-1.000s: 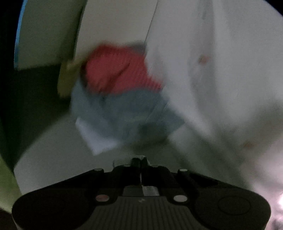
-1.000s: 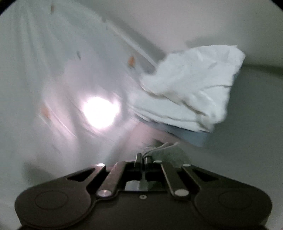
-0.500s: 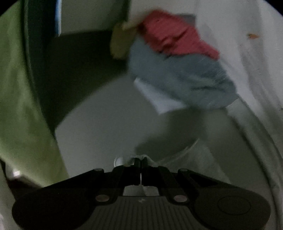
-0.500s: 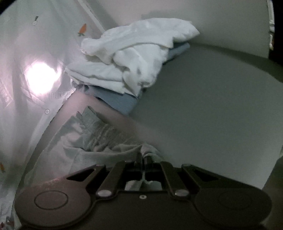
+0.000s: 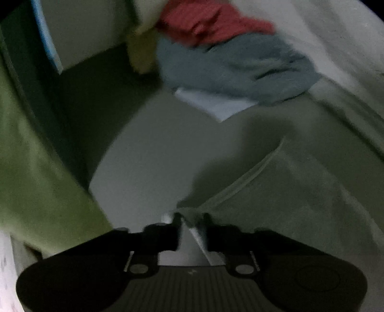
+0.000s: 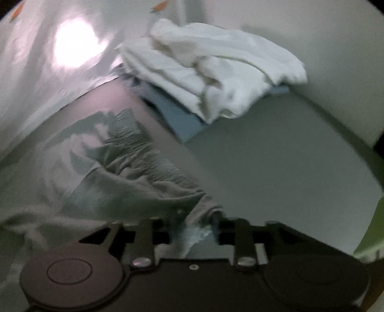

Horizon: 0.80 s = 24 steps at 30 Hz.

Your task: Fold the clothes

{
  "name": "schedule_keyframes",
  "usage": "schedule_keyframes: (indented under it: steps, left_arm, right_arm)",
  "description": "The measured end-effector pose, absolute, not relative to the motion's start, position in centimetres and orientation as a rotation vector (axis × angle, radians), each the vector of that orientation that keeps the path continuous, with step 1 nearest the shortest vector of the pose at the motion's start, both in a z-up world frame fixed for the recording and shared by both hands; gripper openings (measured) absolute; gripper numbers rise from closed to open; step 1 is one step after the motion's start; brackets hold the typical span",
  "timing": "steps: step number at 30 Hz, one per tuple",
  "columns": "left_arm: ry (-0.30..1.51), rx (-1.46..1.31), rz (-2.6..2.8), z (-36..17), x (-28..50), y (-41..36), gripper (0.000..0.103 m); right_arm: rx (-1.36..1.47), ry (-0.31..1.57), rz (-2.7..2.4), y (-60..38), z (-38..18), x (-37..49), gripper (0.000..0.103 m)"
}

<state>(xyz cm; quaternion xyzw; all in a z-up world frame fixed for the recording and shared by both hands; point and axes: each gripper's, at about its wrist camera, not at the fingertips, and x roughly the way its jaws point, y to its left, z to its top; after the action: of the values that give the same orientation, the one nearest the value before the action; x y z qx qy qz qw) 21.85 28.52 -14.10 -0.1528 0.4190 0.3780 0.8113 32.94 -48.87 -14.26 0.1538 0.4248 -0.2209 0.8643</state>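
Green fabric [image 5: 28, 182] fills the left edge of your left wrist view, with a dark gap beside it and then the pale grey tabletop [image 5: 153, 153]. At the far end of that table sits a blurred pile: a red garment [image 5: 208, 21] on top, a grey-blue garment [image 5: 230, 67] under it, and a white folded corner [image 5: 216, 105] at the bottom. Your left gripper [image 5: 192, 222] has its jaws opening, with the corner of the light grey garment [image 5: 276, 196] lying between them, the fingers no longer pressing it; the cloth spreads flat to the right over the table. In your right wrist view, a glossy pale plastic sheet [image 6: 48, 72] with small orange carrot prints [image 6: 159, 6] hangs at the left and catches a bright glare. The same grey garment [image 6: 124, 172] lies rumpled on the table, its gathered waistband running toward your right gripper [image 6: 192, 225], whose jaws are also opening with the hem between them. Farther right, a heap of white clothes [image 6: 216, 72] rests on a folded blue piece [image 6: 180, 117] against a plain pale wall [image 6: 336, 48]. Any writing on the plastic is too blurred to read.
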Motion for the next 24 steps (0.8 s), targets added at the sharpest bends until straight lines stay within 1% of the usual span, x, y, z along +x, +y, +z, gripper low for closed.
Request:
schedule_keyframes:
  steps: [1, 2, 4, 7, 10, 13, 16, 18, 19, 20, 21, 24]
  left_arm:
    - [0.873, -0.308, 0.785, -13.5, 22.1, 28.5, 0.044]
    - [0.86, -0.299, 0.76, -13.1, 22.6, 28.6, 0.047]
    - [0.845, -0.289, 0.707, -12.4, 23.8, 29.0, 0.049]
    - [0.84, -0.279, 0.642, -12.4, 26.3, 29.7, 0.051]
    - [0.876, -0.275, 0.557, -13.4, 29.0, 30.1, 0.055]
    - [0.917, -0.255, 0.504, -15.4, 31.8, 30.5, 0.055]
    - [0.972, -0.286, 0.47, -17.7, 34.5, 31.4, 0.054]
    - [0.996, -0.273, 0.465, -18.8, 35.8, 31.6, 0.05]
    - [0.992, -0.261, 0.469, -19.0, 36.0, 31.6, 0.043]
    - [0.985, -0.257, 0.462, -18.9, 36.1, 31.6, 0.016]
    - [0.978, -0.255, 0.454, -18.8, 36.2, 31.5, 0.003]
    - [0.948, -0.239, 0.498, -18.3, 36.0, 31.9, 0.003]
  right_arm:
    - [0.3, 0.891, -0.462, -48.3, -14.1, 33.1, 0.043]
    - [0.281, 0.892, -0.461, -47.8, -13.9, 33.3, 0.047]
    - [0.27, 0.891, -0.456, -46.7, -13.6, 33.6, 0.069]
    - [0.24, 0.891, -0.475, -45.0, -13.6, 34.2, 0.082]
    - [0.227, 0.895, -0.501, -43.4, -13.7, 34.3, 0.086]
    - [0.226, 0.891, -0.514, -41.7, -13.7, 34.0, 0.089]
    - [0.204, 0.9, -0.529, -40.1, -13.9, 33.9, 0.09]
    - [0.196, 0.91, -0.539, -39.3, -14.0, 33.9, 0.09]
    - [0.197, 0.909, -0.545, -39.0, -13.9, 33.9, 0.09]
    - [0.197, 0.907, -0.551, -38.7, -13.7, 33.8, 0.09]
    - [0.197, 0.905, -0.557, -38.4, -13.6, 33.8, 0.09]
    - [0.197, 0.894, -0.572, -37.6, -13.1, 33.8, 0.09]
